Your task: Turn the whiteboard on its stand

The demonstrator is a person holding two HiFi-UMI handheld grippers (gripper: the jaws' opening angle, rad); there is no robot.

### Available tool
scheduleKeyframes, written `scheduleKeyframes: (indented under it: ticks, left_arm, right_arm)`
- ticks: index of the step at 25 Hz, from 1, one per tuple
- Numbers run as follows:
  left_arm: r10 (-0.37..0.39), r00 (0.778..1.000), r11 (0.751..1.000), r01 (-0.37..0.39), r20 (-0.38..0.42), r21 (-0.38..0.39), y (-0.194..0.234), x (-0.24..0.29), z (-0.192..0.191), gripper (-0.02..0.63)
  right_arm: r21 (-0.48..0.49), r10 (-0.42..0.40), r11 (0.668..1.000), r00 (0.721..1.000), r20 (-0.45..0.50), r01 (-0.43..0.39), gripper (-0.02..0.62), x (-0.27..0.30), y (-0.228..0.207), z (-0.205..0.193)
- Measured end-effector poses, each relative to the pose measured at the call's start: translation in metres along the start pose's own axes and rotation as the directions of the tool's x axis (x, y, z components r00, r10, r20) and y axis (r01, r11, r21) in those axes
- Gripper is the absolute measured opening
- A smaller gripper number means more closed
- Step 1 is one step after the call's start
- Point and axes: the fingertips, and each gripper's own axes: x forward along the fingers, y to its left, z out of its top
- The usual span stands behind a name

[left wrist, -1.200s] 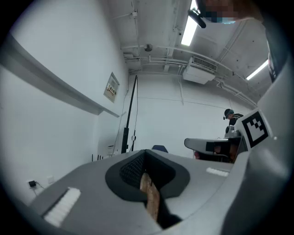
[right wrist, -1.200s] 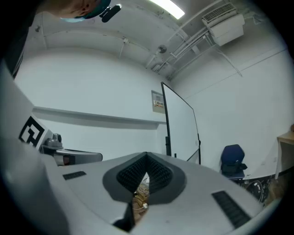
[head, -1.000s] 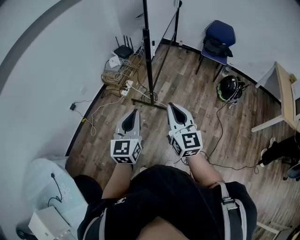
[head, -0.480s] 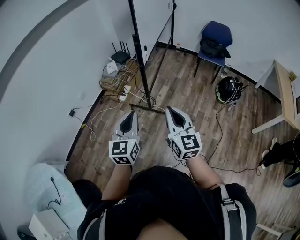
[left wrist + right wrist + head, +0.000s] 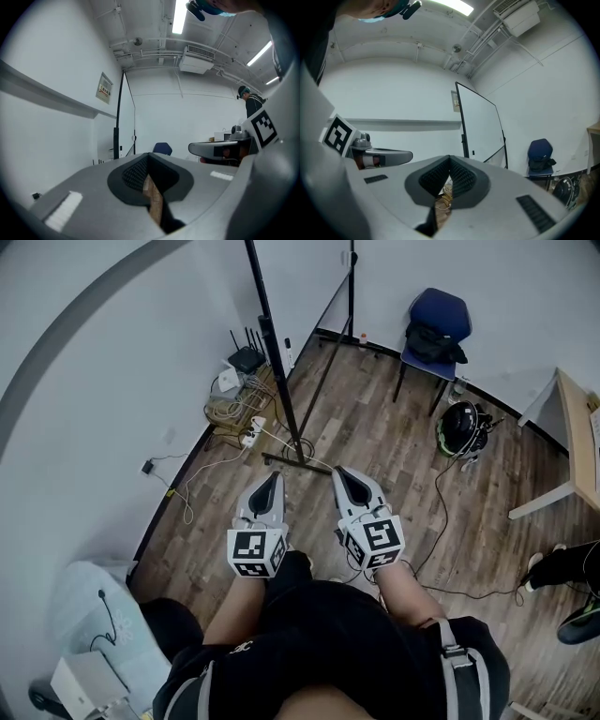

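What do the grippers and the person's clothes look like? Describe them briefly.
The left gripper and right gripper are light grey tapering shells with black ribbed pads. Each carries a white cube printed with black square markers. The person wears a black top with short sleeves.

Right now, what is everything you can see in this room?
whiteboard: one, white, on a black stand near the left wall
chair: one, blue, by the far wall
bag: one, dark, on the chair
helmet: one, black, on the floor right of the stand
router: one, black, by the left wall
power strip: one, white, beside tangled cables
desk: one, pale wood, right edge
left gripper: one, grey, shut, empty
right gripper: one, grey, shut, empty
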Motion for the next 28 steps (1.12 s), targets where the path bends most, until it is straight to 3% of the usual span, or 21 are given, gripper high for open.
scheduleKeyframes:
  ticks: [3,9,17,28]
  left_arm:
    - [-0.001,1.0,1.0,0.001,-0.015,0.017,0.005,0.01,-0.01,0.006]
    - [0.001,1.0,0.999,-0.002,-0.027,-0.033,0.019,0.034,-0.016,0.006]
    - [-0.034,0.999,0.998,0.032,-0.034,-0.061,0.029,0.079,-0.011,0.006]
    - [-0.054,0.997,0.995,0.049,-0.051,-0.092,0.083,0.153,-0.006,0.006]
  right_arm:
    - [-0.001,-0.011,1.0,1.0,0.001,0.011,0.005,0.01,-0.006,-0.005]
    - [-0.023,-0.009,1.0,1.0,-0.025,0.009,0.005,0.025,-0.017,-0.008]
    - [-0.01,-0.065,0.998,0.997,-0.036,0.064,0.005,0.051,-0.053,-0.002]
    - [-0.012,-0.104,0.995,0.993,-0.052,0.104,0.005,0.126,-0.086,0.003]
